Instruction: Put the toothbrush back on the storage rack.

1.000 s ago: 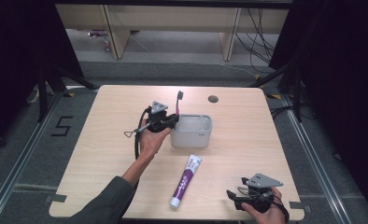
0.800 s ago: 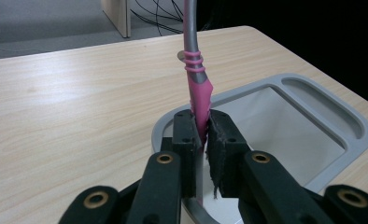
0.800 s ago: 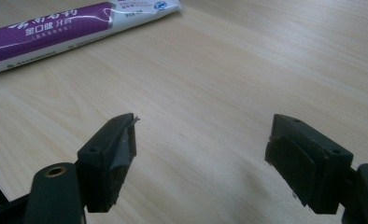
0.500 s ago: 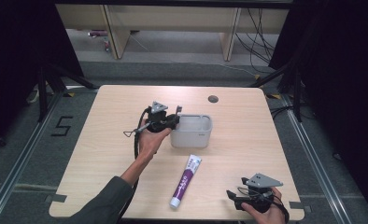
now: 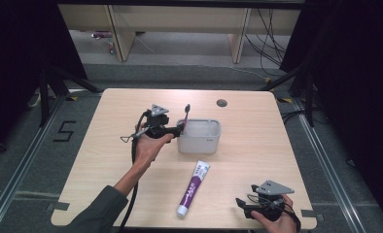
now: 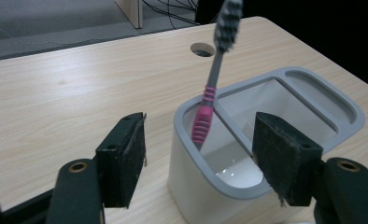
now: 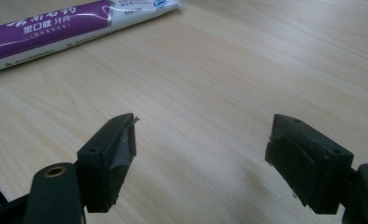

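My left gripper [image 6: 198, 161] has just been opening its jaws and is standing wide, gripping nothing. The toothbrush [image 6: 209, 100] is leaning in the holder [image 6: 308, 100] beyond its pads, head up. My right gripper [image 7: 201, 161] is gaping over bare table [image 7: 210, 84], the toothpaste [image 7: 60, 28] lying beyond.

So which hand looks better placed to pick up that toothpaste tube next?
Probably the right: the right gripper stands open and empty with the toothpaste tube just ahead, while the left gripper is at the holder.
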Tool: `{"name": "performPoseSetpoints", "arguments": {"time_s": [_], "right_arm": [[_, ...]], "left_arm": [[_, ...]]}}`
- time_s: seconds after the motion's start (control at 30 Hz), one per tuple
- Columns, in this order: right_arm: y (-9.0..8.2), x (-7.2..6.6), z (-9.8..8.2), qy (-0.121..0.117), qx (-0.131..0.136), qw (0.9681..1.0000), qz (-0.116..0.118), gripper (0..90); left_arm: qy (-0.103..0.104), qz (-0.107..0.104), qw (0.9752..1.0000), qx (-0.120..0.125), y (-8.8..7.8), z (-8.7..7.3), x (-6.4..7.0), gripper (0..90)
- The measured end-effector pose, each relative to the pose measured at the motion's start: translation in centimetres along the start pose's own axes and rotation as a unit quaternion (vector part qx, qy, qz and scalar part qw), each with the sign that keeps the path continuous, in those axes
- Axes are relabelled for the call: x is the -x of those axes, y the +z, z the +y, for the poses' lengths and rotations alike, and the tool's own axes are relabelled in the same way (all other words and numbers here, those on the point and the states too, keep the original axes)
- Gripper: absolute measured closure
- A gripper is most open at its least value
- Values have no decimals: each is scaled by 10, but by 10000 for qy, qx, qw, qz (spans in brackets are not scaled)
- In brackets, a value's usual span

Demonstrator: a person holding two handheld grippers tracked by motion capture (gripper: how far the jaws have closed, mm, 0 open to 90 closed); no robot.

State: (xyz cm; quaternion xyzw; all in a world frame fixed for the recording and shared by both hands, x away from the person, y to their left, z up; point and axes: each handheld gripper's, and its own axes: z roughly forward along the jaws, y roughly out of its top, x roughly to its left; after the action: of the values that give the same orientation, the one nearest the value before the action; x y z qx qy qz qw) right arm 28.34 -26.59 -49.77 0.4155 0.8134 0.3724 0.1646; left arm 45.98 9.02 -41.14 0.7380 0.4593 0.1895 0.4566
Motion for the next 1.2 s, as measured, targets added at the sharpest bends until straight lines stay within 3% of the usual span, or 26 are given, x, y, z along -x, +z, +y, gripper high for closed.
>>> {"name": "performPoseSetpoints", "arguments": {"time_s": [0.17,0.43,0.57,0.6,0.9,1.03,1.2], "right_arm": [[0,0,0,10,-14,10000,18,241],[0,-2,0,94,-33,9999,20,241],[1,-1,0,-2,-26,10000,4,241],[1,-1,0,-4,-21,10000,8,241],[1,-1,0,4,-32,10000,-3,241],[1,-1,0,-3,-52,10000,-18,241],[2,-2,0,31,-44,10000,21,241]], "left_arm": [[125,-98,9999,6,-17,-1,-2,325],[117,-348,9993,-44,-47,-8,-6,272],[139,-413,9990,-94,-59,-17,-6,253],[223,-433,9987,-164,-62,-20,-8,251],[201,-609,9977,-227,-84,-46,-14,177],[95,-708,9973,-185,-93,-59,-15,172],[155,-806,9964,-225,-101,-75,-19,171]]}}
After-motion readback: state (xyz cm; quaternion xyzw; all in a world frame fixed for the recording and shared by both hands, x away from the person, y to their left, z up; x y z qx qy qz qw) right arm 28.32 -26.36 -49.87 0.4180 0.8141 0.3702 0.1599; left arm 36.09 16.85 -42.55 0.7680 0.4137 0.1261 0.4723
